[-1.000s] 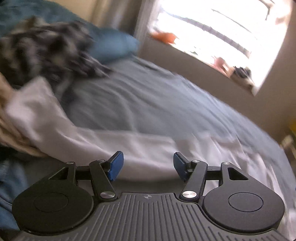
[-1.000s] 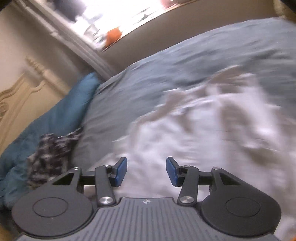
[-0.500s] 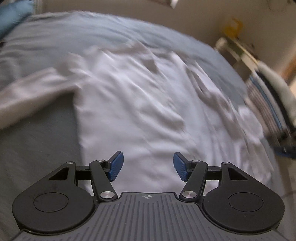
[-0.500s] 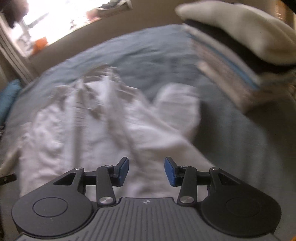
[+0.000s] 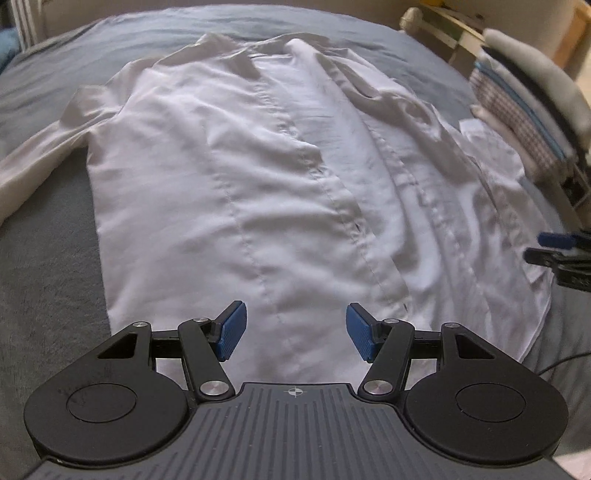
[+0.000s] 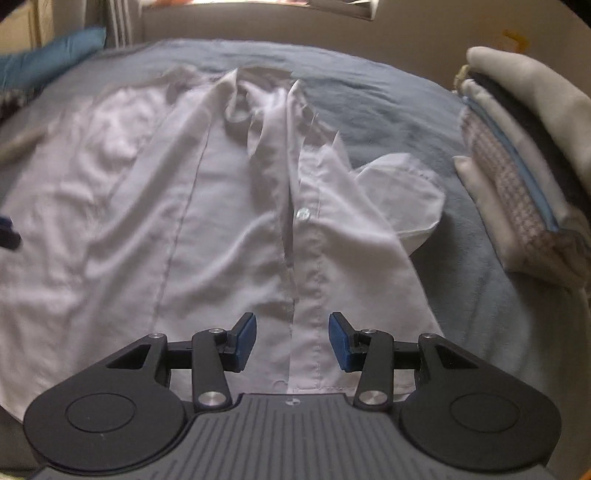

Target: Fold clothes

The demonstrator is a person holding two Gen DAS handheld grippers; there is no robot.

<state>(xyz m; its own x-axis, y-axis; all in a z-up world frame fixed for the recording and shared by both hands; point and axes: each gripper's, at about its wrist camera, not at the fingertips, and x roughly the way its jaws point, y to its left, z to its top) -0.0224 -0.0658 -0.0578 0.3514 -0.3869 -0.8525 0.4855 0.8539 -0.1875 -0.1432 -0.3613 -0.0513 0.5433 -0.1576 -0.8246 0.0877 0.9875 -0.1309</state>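
A white button-up shirt (image 5: pixel 258 166) lies spread front-up on the blue-grey bed (image 5: pixel 44 295), collar at the far end and hem toward me. Its left sleeve (image 5: pixel 33 147) stretches off to the left. My left gripper (image 5: pixel 293 330) hovers open above the hem's left part, nothing between its blue pads. The same shirt (image 6: pixel 229 229) fills the right wrist view, with its cuff (image 6: pixel 406 195) folded back on the right. Over the button placket near the hem, my right gripper (image 6: pixel 291 341) stands open and holds nothing. It also shows at the left view's right edge (image 5: pixel 557 254).
A stack of folded clothes (image 6: pixel 524 166) sits on the bed to the right of the shirt, also seen in the left view (image 5: pixel 524 99). A blue pillow (image 6: pixel 55 55) lies at the far left. A wall (image 6: pixel 295 26) runs behind the bed.
Both views swung from the pillow and window end of the bed down onto the shirt. Both grippers came down over the hem. The jaws look much as before.
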